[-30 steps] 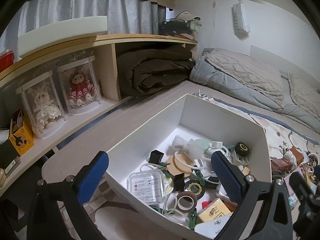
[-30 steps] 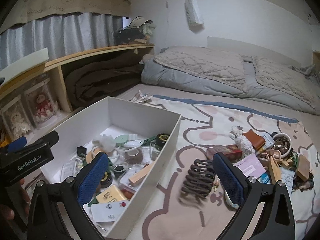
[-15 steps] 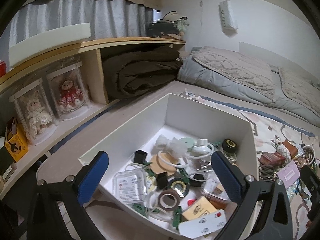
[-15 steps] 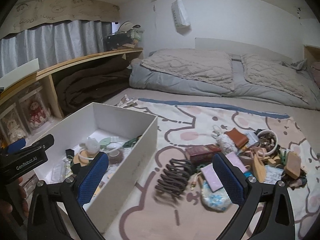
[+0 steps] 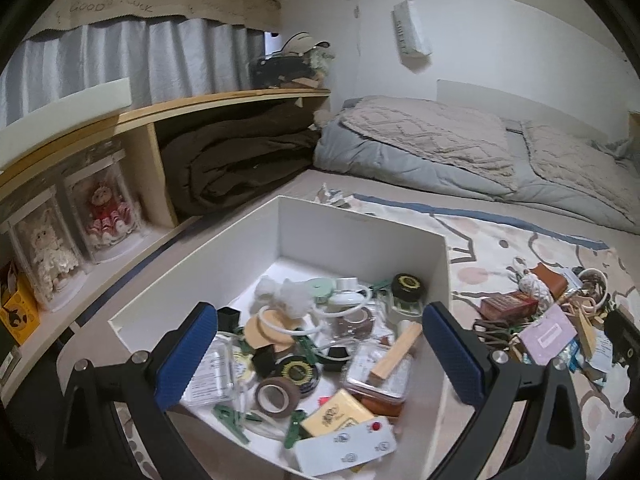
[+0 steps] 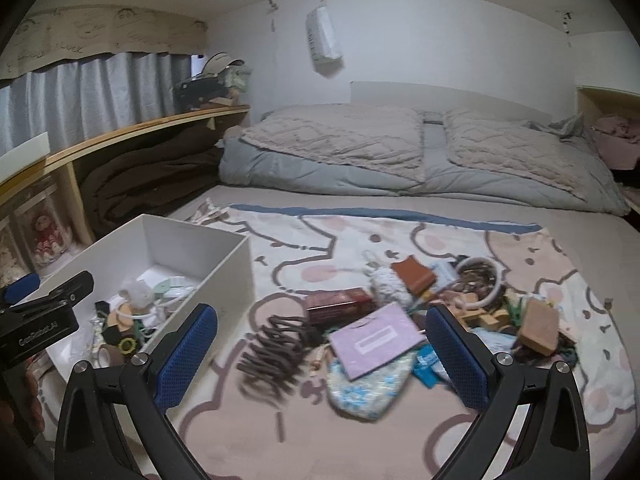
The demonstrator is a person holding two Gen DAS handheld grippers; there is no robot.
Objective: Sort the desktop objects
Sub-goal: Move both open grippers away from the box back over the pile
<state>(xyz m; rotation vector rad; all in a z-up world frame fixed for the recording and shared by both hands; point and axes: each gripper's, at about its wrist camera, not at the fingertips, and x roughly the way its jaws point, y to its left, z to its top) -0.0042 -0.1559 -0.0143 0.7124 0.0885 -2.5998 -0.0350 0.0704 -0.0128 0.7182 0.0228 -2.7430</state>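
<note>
The right gripper hangs with its jaws spread wide and nothing between them. In the half second before this, its view has swung away from the white box, which now sits at the left of the frame, and the loose pile on the bed has come to centre. I read that as a drop into the box being over and the gripper turning back for the next thing, so the sorting is partway: the box holds plenty, and plenty still lies outside it.

Framed between the jaws, lower centre, lie the dark claw clip, blurred, and the pale purple card, which rests partly on a blue flowered pouch. Just above them is a dark red box. Further toward the right of the frame sit a brown leather case, a white cup of bands, and a tan block. The clip or the card seems the likeliest next pick.

The left gripper is also open and empty, poised over the near end of the white box. Between its jaws show a roll of brown tape, a wooden block and a yellow card.
</note>
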